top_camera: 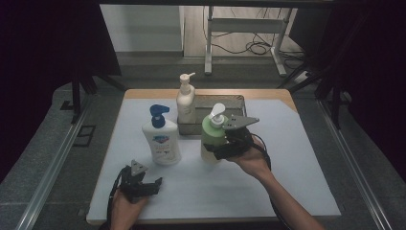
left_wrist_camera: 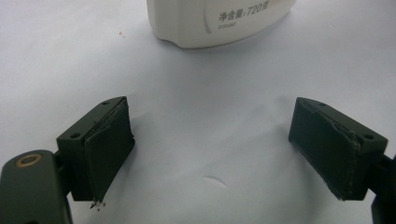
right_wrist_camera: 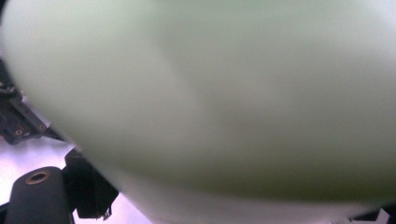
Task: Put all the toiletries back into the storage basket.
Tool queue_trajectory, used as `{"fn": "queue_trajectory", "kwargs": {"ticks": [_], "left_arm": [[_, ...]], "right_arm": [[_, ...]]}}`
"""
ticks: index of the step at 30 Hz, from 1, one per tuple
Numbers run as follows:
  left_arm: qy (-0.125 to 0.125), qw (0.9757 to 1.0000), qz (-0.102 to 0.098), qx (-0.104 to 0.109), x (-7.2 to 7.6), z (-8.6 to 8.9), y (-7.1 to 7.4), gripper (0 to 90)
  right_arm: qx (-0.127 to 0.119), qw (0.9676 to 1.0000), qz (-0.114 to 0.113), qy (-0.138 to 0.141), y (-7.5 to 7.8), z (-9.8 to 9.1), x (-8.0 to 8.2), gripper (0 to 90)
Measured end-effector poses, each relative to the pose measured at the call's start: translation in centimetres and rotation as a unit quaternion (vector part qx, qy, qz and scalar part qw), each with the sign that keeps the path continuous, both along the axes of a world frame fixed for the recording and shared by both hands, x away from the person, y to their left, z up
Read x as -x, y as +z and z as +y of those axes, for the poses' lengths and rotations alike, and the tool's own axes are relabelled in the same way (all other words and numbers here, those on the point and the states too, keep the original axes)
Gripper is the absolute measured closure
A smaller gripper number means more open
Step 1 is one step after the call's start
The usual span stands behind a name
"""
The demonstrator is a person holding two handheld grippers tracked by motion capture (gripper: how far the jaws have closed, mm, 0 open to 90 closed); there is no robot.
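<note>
Green bottle [top_camera: 213, 136] with white pump sits just right of frame centre in the high view, pinched at its lower body by the right tongs [top_camera: 229, 149]; up close in the right tongs' own view it is a pale green blur [right_wrist_camera: 224, 102]. Whether its base touches the bench [top_camera: 268, 191] cannot be told. Right hand [top_camera: 253, 160] comes in from lower right. Just behind the bottle, a dark tray [top_camera: 234, 103] at upper centre, with a cream pump bottle [top_camera: 186, 100] at the tray's left edge. Left of the green one, apart from it, a white bottle with blue pump [top_camera: 160, 139]; its base shows at top centre of the left view [left_wrist_camera: 219, 23]. Left tongs [top_camera: 143, 184] at lower left, spread wide with nothing between them, pads [left_wrist_camera: 109, 149] over bare bench, near the white bottle.
</note>
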State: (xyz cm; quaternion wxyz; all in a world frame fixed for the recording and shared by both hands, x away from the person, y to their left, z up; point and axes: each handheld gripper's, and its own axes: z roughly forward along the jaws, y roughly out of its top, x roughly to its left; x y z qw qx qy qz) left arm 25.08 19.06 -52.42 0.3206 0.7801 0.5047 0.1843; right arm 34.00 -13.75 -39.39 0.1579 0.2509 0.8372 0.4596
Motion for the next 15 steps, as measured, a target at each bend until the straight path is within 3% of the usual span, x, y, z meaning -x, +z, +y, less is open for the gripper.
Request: {"fn": "queue_trajectory", "kwargs": {"ticks": [15], "left_arm": [[0.000,1.0000,-0.001,-0.001,0.0,0.0,0.0,13.0]], "right_arm": [[-0.002,0.9999,-0.007,-0.015,1.3,0.4,-1.7,12.4]]}}
